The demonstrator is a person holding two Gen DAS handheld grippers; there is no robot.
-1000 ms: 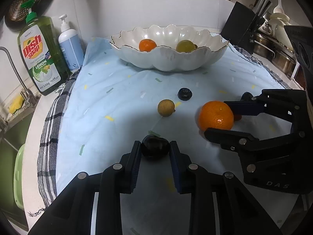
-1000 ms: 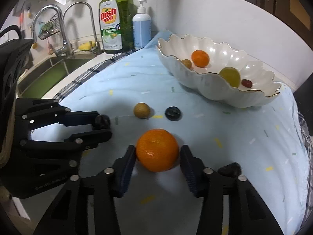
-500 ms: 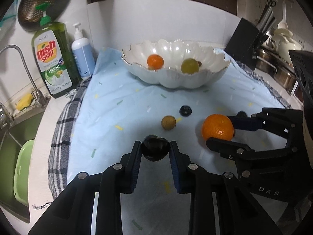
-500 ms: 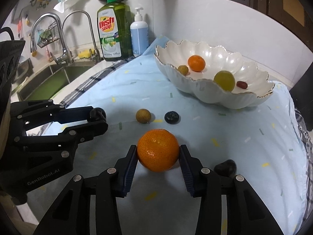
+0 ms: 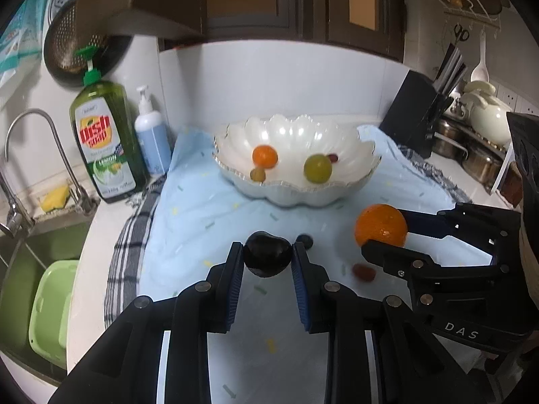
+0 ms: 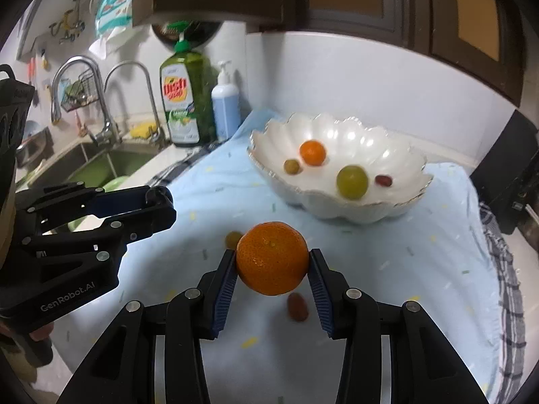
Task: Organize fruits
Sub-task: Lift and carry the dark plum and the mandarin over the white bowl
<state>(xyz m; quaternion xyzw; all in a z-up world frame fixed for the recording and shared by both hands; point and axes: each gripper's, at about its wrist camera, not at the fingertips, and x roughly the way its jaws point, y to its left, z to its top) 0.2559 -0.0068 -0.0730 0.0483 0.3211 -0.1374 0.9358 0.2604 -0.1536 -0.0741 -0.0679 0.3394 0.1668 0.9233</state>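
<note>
The left gripper (image 5: 267,257) squeezes a dark fruit (image 5: 267,257) and the right gripper (image 6: 272,266) squeezes an orange (image 6: 272,257), both now lifted higher off the cloth (image 5: 188,222), bowl (image 6: 337,202) ahead.

Left gripper (image 5: 267,258) clamped a dark plum (image 5: 267,258) above the blue cloth (image 5: 188,222). Right gripper (image 5: 384,235) held an orange (image 5: 380,225) near the white bowl (image 5: 293,195).

We are looking at a home kitchen: sink faucet (image 6: 81,77), dish soap bottle (image 5: 101,141), knife block (image 5: 417,114), pots (image 5: 485,161) beside the desk.
</note>
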